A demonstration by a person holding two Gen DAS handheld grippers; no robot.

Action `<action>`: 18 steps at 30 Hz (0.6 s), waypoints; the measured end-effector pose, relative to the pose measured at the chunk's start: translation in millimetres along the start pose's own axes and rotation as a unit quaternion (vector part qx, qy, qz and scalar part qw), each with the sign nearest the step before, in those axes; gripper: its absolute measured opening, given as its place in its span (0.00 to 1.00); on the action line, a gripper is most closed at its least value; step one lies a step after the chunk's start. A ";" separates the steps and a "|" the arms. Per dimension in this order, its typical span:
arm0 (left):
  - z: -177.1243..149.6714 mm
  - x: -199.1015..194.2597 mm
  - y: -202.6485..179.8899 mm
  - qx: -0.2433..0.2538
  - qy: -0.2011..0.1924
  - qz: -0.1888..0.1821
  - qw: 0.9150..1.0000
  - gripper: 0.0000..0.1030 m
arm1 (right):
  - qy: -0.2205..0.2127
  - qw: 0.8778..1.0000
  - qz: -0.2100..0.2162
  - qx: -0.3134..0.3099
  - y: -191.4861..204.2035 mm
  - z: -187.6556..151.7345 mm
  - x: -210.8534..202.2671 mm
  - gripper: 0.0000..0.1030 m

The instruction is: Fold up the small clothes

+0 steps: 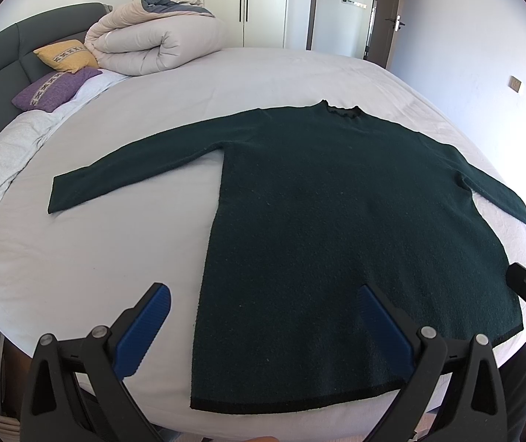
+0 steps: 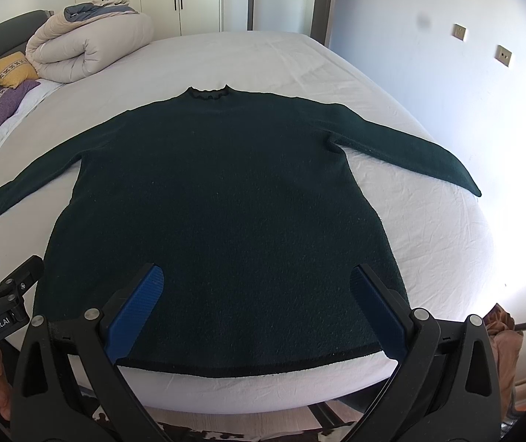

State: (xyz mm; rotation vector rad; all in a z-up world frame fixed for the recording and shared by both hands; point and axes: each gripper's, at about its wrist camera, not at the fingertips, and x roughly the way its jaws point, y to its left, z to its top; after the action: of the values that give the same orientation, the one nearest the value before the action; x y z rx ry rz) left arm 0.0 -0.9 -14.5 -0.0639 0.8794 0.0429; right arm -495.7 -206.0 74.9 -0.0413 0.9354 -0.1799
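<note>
1. Your left gripper (image 1: 266, 316) and right gripper (image 2: 257, 291) both hang spread wide and hold nothing, low in each frame above the hem (image 2: 248, 368).
2. Note the dark green sweater (image 2: 218, 213): it lies flat mid-frame on the white bed (image 2: 428, 239), sleeves out.
3. Start with one sleeve (image 1: 133, 169); pinch its cuff only.
4. Lift it low, so the body likely won't drag or wrinkle.

Sweater (image 2: 218, 221) flat on bed (image 2: 428, 243), duvet (image 2: 89, 51) behind.
</note>
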 end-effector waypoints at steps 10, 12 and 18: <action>0.3 0.0 -0.5 0.000 0.000 0.000 1.000 1.00 | 0.001 1.000 -0.001 -0.001 0.5 -3.8 2.8 1.00; 0.4 0.0 -0.7 0.000 0.000 0.000 1.000 1.00 | 0.001 1.000 0.000 0.000 0.2 -3.2 2.5 1.00; -2.0 0.5 -2.8 -0.001 0.000 -0.002 1.000 1.00 | 0.002 1.000 -0.001 -0.001 0.8 -4.4 3.5 1.00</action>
State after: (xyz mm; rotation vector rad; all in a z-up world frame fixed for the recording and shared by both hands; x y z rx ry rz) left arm -1.0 -3.8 -16.0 -0.0670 0.8800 0.0399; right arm -497.1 -205.6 69.4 -0.0426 0.9390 -0.1805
